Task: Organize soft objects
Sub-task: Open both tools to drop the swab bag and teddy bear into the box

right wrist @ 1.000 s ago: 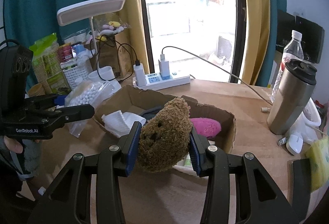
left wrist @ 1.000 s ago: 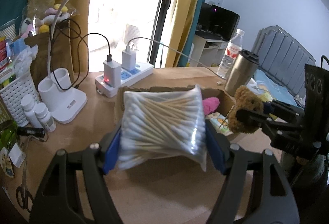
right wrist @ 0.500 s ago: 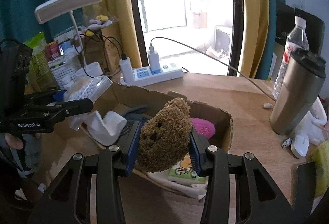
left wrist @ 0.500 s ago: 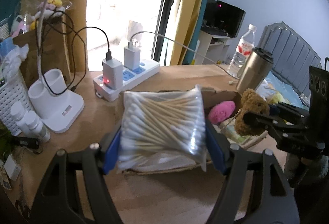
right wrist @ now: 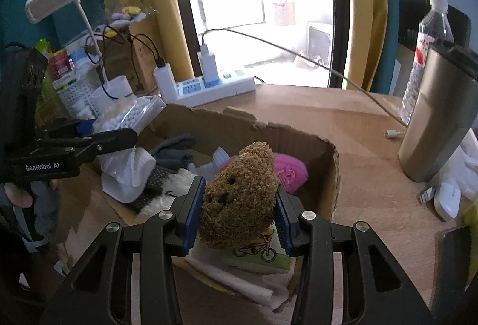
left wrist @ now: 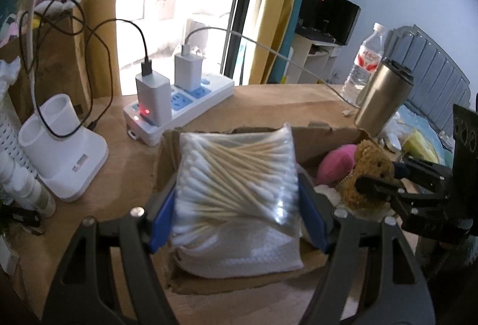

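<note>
Grippers now hang over the torn brown cardboard box (right wrist: 301,142), having advanced from its edge: left gripper (left wrist: 236,205) fingers clamp a clear crinkly plastic bag of wooden cotton swabs (left wrist: 236,178); right gripper (right wrist: 237,211) fingers squeeze a fuzzy brown plush bear (right wrist: 239,196) above a fluffy pink pom-pom (right wrist: 291,172).

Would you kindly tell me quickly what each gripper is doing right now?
Left gripper: closed on the bag of cotton swabs, over the cardboard box.
Right gripper: closed on the brown teddy bear, over the same box.
</note>
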Available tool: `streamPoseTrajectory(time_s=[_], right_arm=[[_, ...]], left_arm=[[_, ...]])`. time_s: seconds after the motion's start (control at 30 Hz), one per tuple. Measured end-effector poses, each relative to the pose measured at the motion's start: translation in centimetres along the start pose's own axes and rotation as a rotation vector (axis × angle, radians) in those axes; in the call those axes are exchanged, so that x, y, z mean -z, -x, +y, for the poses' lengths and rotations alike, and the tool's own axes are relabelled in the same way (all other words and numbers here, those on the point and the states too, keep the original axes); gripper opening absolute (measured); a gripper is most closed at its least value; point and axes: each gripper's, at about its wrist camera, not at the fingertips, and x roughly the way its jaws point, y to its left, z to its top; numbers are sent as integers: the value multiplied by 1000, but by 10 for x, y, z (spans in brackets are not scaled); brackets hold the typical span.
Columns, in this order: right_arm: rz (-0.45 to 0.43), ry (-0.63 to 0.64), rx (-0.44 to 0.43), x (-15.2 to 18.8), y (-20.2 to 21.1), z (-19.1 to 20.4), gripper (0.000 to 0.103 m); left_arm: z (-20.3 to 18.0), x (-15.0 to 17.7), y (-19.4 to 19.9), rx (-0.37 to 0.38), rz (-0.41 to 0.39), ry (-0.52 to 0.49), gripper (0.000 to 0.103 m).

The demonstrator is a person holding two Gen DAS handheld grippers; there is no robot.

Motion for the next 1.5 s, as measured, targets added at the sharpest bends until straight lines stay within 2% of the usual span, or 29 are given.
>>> streamPoseTrajectory(time_s=[0.27,0.73,0.83,1.07,1.5], right_arm=[[8,10,11,2,-7,0,47],[25,26,41,1,-12,6,56],[26,21,43,1,-12,6,58],[6,10,68,0,-4,7,72],[-26,2,92,4,24,14,72]], left_arm=[[1,3,-20,-6,39,-3,74],[-5,-1,-25,-33,69,-16,78],[-5,-1,-20,-33,56,-20,84],[-3,-4,-6,-17,12,0,87],[-11,-1,27,16,-42,-13,89]])
